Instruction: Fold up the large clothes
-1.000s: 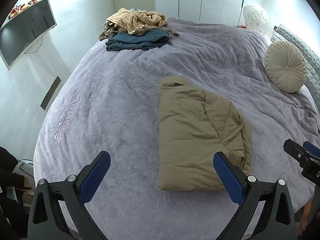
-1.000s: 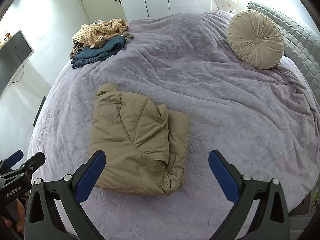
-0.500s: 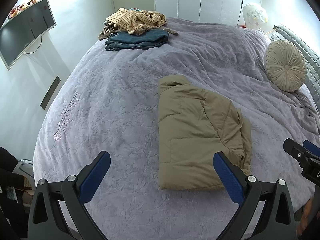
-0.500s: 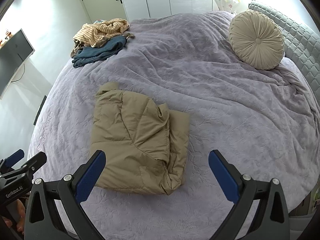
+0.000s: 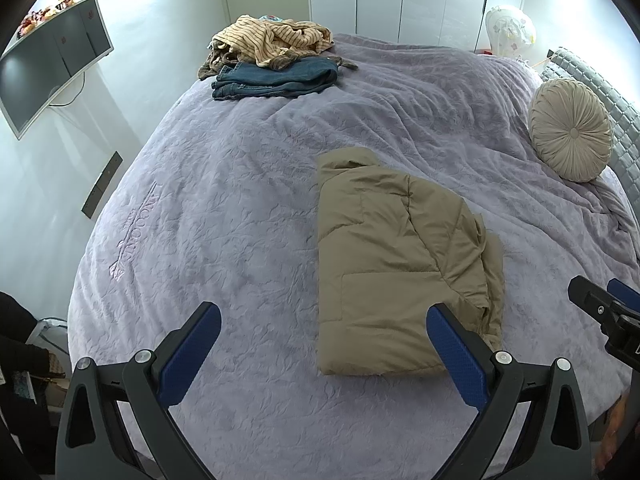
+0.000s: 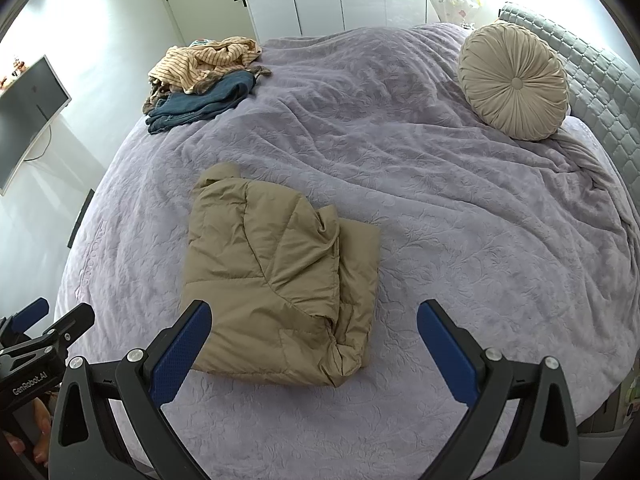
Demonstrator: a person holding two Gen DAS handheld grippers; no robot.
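Lavender bedspread [image 5: 240, 184] covers the whole bed, with a folded tan puffer jacket [image 5: 396, 264] lying near its front edge. Above the near edge, left gripper [image 5: 324, 344] and right gripper [image 6: 314, 340] both hang spread wide, holding nothing, clear of the jacket.

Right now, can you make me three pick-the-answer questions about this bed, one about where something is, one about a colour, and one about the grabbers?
1. Where are the jeans?
A. Under the striped top
B. On the round cushion
C. Inside the jacket

2. What colour is the folded jacket?
A. Red
B. Tan
C. Black

3. How are the left gripper and right gripper?
A. Both open, holding nothing
B. Both shut on the jacket
C. One holds the cushion

Answers: 1 A, the top lies over them. 2 B, tan on the purple blanket. 3 A, fingers spread wide, empty.
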